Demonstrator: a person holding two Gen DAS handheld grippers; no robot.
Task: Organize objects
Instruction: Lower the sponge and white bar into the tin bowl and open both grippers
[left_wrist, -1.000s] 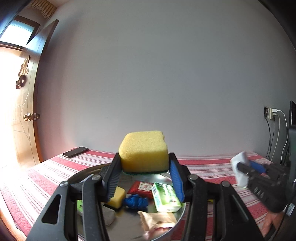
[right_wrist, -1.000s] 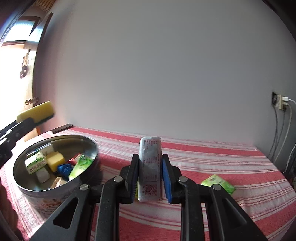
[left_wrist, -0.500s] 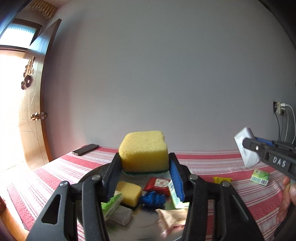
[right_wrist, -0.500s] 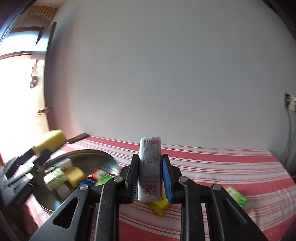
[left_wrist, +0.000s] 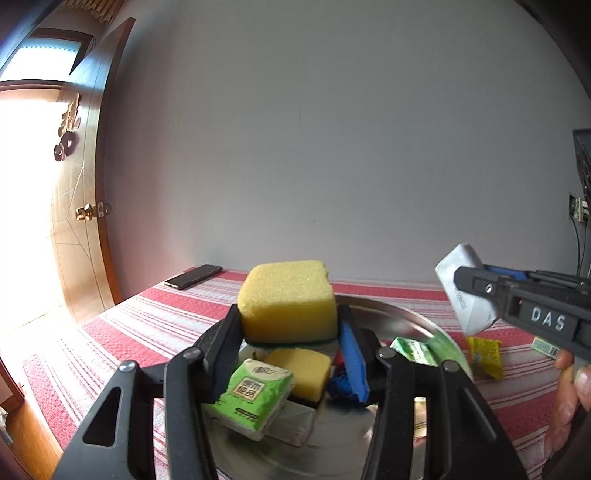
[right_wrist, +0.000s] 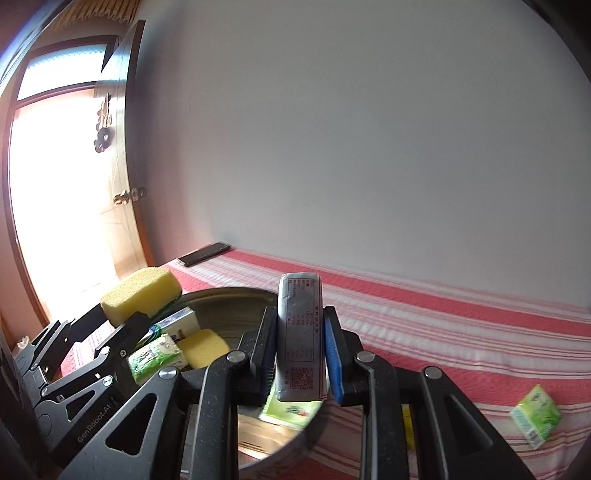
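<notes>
While my left hand-held gripper (left_wrist: 290, 345) pinches the yellow sponge (left_wrist: 287, 301) above the metal tin (left_wrist: 413, 320) and my right hand-held gripper (right_wrist: 300, 356) clamps the white packet (right_wrist: 300, 334) over its rim, I risk them colliding.

Daylight floods through the doorway (left_wrist: 26, 206) on my left, blown out to white in both views. The wall (right_wrist: 369, 147) stays evenly lit. Fisheye bending darkens the corners, and the tin's rim (left_wrist: 413, 321) smears.
</notes>
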